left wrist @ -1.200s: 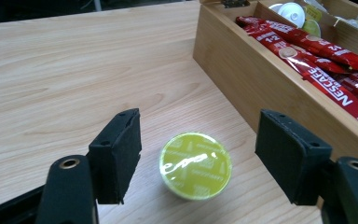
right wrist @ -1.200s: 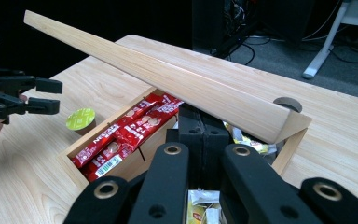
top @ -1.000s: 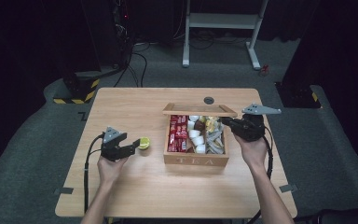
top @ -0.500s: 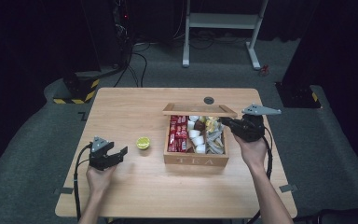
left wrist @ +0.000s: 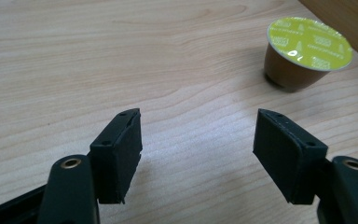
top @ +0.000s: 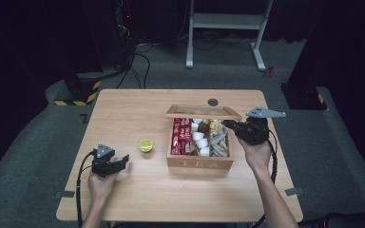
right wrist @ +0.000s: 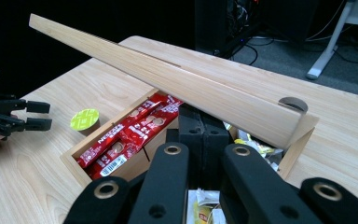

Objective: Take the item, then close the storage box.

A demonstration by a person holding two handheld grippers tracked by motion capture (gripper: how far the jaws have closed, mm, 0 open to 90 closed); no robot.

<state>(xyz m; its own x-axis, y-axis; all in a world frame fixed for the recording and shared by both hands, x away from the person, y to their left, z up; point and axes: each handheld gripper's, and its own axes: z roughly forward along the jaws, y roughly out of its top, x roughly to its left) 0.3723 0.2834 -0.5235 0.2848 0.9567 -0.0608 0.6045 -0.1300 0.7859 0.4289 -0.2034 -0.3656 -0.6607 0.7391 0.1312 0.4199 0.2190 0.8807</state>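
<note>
A coffee capsule with a lime-green foil top stands on the wooden table, left of the wooden tea box. My left gripper rests low near the table's front left, open, nothing between its jaws. In the left gripper view the left gripper points at bare wood, and the capsule stands ahead to the right, apart from it. My right gripper is at the box's right side. In the right gripper view the right gripper is shut, tips just under the raised lid.
The box holds red packets, white cups and tea bags. A round black disc lies behind the lid. Cables and a yellow-black block lie on the floor beyond the table's far left edge.
My left gripper has drawn back from beside the capsule toward the table's front left and sunk lower. The capsule stays where it was. The right gripper and the lid have not moved.
</note>
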